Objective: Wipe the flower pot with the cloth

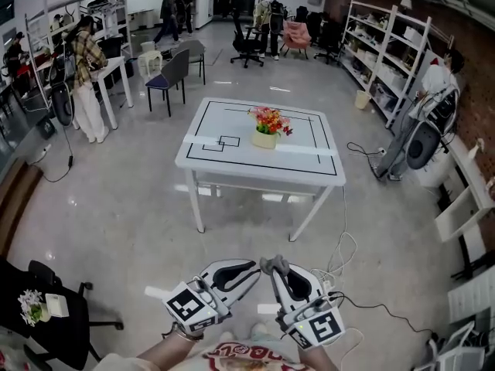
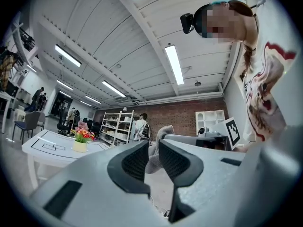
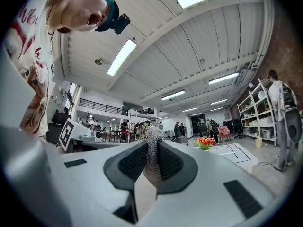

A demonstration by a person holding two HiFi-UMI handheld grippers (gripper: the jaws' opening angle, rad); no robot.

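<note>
pot: the flower pot [image 1: 264, 139] is a small pale yellow one. It stands upright about mid-tabletop, far ahead of both grippers and just right of the little taped rectangle.
what's in it: a bunch of red, orange and pink flowers [image 1: 269, 120] with some green, sticking up over the rim. Can't tell from here if there's soil in it.
tabletop: the white tabletop [image 1: 309, 141] has black outline tape, and the pot is the only thing on it.
cloth: the grey cloth [image 1: 272, 265] is down at the near edge, nowhere near the pot yet, with a wad poking out past the tips.
right gripper: the right gripper [image 1: 277, 270] has its fingers clamped on the cloth, which is squeezed flat between the pads.
left gripper: the left gripper [image 1: 246, 272] is right beside it with its fingers slightly apart. The cloth shows through the gap, but it looks like it's beyond the tips and not pinched, so I'd call it empty.
step in hand: I'd say it's still the approach. There's a stretch of bare floor to cross before any wiping.
how I'd do it: come in low from the near side and use the empty left fingers to steady the pot by its wall. Then press the loose wad against the side and rub around it.
watch out: the pot looks light and top-heavy, so a one-sided push could slide or tip it. Keep the cloth below the rim, away from the blooms.
</note>
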